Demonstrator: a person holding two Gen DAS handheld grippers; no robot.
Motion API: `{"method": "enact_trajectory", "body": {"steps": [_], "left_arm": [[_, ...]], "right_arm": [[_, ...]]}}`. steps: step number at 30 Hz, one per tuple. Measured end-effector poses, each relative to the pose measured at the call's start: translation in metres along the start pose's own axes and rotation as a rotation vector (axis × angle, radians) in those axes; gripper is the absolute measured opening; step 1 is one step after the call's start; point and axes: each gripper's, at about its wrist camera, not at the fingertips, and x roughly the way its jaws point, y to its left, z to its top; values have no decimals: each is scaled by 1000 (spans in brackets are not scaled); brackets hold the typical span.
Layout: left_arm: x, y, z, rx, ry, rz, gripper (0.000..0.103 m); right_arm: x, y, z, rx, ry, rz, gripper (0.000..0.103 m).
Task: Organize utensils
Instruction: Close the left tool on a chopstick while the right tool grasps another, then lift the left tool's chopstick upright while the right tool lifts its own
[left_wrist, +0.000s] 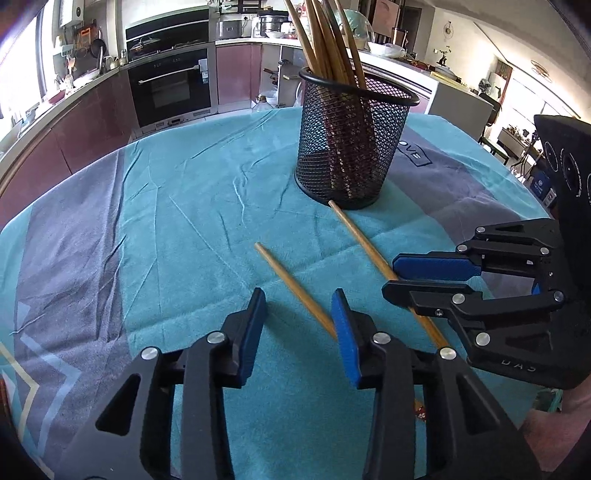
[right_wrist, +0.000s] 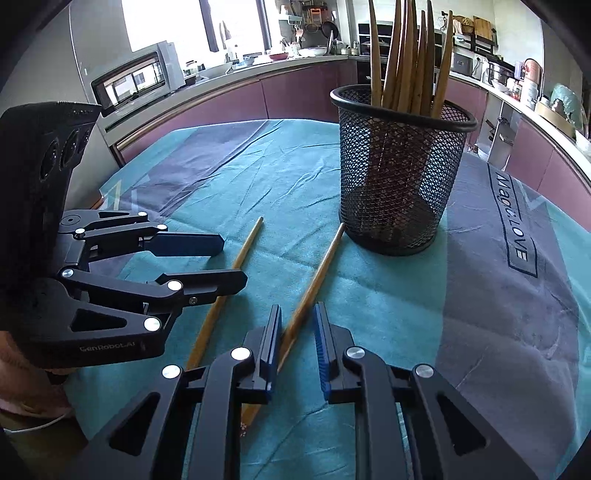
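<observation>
A black mesh holder (left_wrist: 343, 147) (right_wrist: 399, 177) stands upright on the cloth with several wooden chopsticks in it. Two loose chopsticks lie in front of it. My left gripper (left_wrist: 299, 306) (right_wrist: 234, 261) is open over the left chopstick (left_wrist: 288, 280) (right_wrist: 252, 238), which runs between the jaws and under the right finger. My right gripper (right_wrist: 297, 310) (left_wrist: 389, 276) stands narrowly open astride the right chopstick (right_wrist: 319, 273) (left_wrist: 358, 236). That stick lies close to the left finger, with a gap to the other pad. Its far tip nearly touches the holder's base.
A teal and grey cloth (left_wrist: 184, 221) (right_wrist: 480, 295) covers the table. Beyond the table run kitchen counters with an oven (left_wrist: 171, 88) and cluttered worktops. A hand (right_wrist: 22, 387) holds the left gripper at the near edge.
</observation>
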Motion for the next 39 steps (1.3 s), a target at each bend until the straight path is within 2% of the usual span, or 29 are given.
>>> {"method": "enact_trajectory", "body": {"steps": [1, 8, 15, 22, 28, 39], "left_arm": [[1, -1, 1, 4, 1, 7, 24], [0, 1, 0, -4, -3, 4, 14], [-2, 6, -2, -17, -2, -2, 13], [-4, 10, -3, -31, -3, 2, 10], [-7, 12, -4, -50, -1, 7, 8], [-18, 13, -3, -57, -22, -4, 7]], "right_arm": [[-1, -1, 0, -1, -1, -2, 16], [3, 2, 3, 0, -6, -7, 16], [7, 2, 8, 9, -9, -7, 15], [6, -3, 8, 48, -16, 4, 5], [1, -6, 7, 64, -24, 13, 5], [-16, -13, 6, 104, -67, 83, 5]]}}
